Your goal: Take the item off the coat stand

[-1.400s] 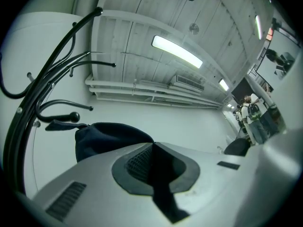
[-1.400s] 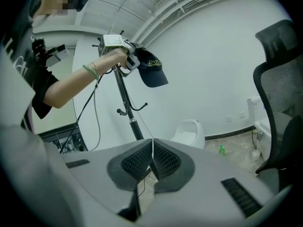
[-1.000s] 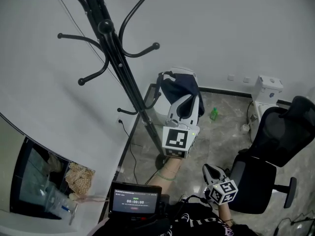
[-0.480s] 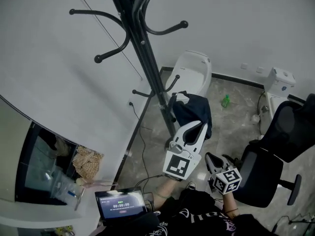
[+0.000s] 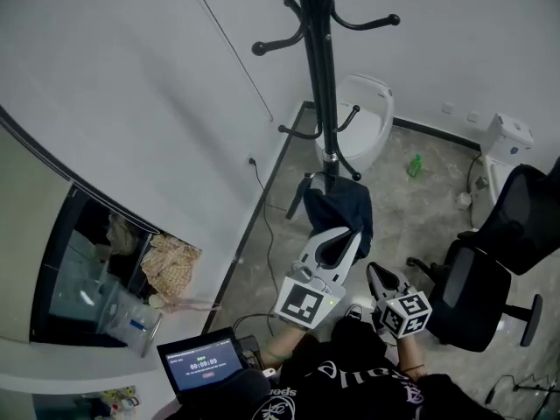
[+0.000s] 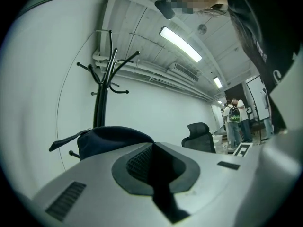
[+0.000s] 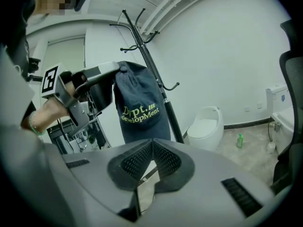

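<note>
Left gripper (image 5: 336, 237) — we see its jaws clamped on the navy cap (image 5: 342, 205), which hangs from them off the coat stand (image 5: 321, 77) hooks | right gripper (image 5: 377, 274) — jaws together, nothing held.

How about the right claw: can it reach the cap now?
Probably yes: the cap hangs from the left claw, off the stand, ahead of the right claw with nothing between. Its shut jaws must open first.

Closed left gripper (image 6: 154, 145) holds a navy cap (image 6: 110, 138), coat stand (image 6: 100, 103) behind.
</note>
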